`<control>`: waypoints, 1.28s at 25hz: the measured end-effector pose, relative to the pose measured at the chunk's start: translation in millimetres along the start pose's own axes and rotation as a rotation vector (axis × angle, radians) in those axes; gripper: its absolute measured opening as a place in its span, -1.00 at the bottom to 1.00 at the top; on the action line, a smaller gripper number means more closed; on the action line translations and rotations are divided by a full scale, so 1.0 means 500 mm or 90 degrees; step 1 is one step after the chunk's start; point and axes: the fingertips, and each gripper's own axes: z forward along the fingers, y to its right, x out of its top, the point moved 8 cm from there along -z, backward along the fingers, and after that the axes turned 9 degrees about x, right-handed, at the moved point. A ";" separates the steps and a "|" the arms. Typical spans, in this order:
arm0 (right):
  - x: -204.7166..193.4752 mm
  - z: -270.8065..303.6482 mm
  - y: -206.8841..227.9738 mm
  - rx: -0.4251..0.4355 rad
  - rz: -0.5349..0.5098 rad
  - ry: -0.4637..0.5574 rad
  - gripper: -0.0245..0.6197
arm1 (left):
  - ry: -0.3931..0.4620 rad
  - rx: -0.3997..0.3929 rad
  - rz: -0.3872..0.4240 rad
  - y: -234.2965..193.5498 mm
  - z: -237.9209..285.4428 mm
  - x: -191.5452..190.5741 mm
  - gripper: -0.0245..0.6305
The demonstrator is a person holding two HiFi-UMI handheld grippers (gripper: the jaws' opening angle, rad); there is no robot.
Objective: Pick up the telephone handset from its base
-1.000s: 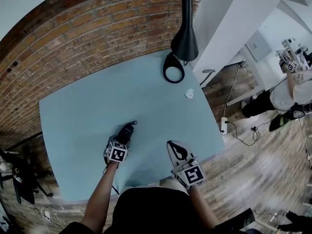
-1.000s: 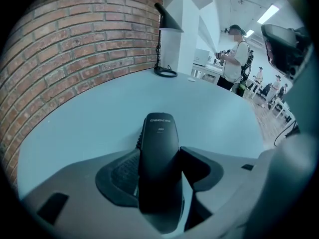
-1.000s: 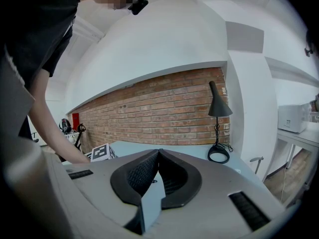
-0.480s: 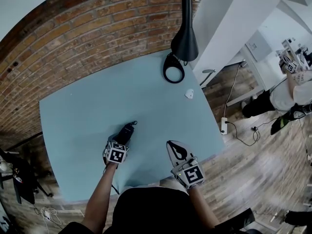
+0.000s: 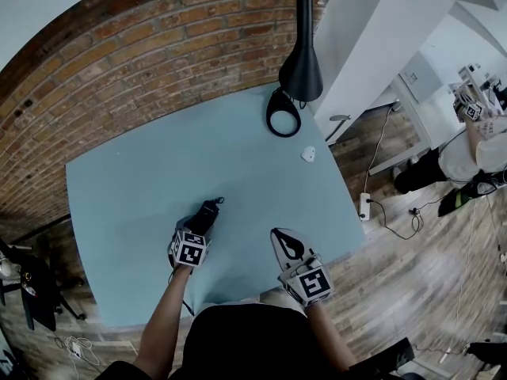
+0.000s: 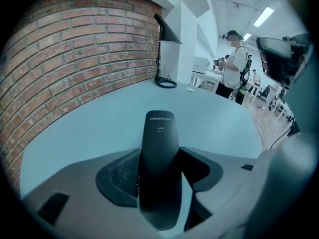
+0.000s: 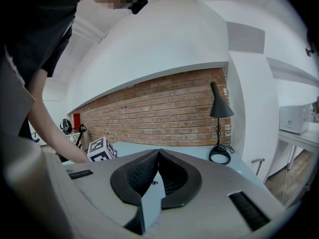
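Table [image 5: 142, 172]: light blue, set against a brick wall, mostly bare. A black lamp [image 5: 299, 62] is parked at the far edge, well clear of the work.

Left gripper [image 6: 159, 173]: jaws are pinched on the telephone handset [image 6: 159, 133], one pad on each long side. The handset is held lengthwise along the jaws with its printed end pointing away. This looks like a side grip chosen so the slim body can't twist out. It is held over the near-left part of the table. No base is visible in any view. Contact with the table can't be told.

Right gripper [image 7: 158, 158]: jaws are pressed together at the tips, with nothing between them. It is held off to the right near the table's front edge, judged to be parked out of the way.

A small white object [image 5: 307, 153] lies near the lamp, untouched.

Pose: the left forearm [image 5: 162, 315] is extended forward from the body, with the gripper roughly level and aimed toward the wall. The right arm is tucked closer in, its gripper aimed forward and slightly left.
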 end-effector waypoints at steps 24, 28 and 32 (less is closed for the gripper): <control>0.025 0.069 -0.017 0.089 -0.030 0.015 -0.85 | 0.093 0.039 -0.052 -0.012 -0.120 0.051 -0.07; 0.032 0.085 -0.021 0.109 -0.031 0.011 -0.85 | 0.113 0.045 -0.057 -0.007 -0.150 0.058 -0.07; 0.042 0.103 -0.030 0.130 -0.036 0.009 -0.85 | 0.130 0.046 -0.053 -0.006 -0.175 0.067 -0.07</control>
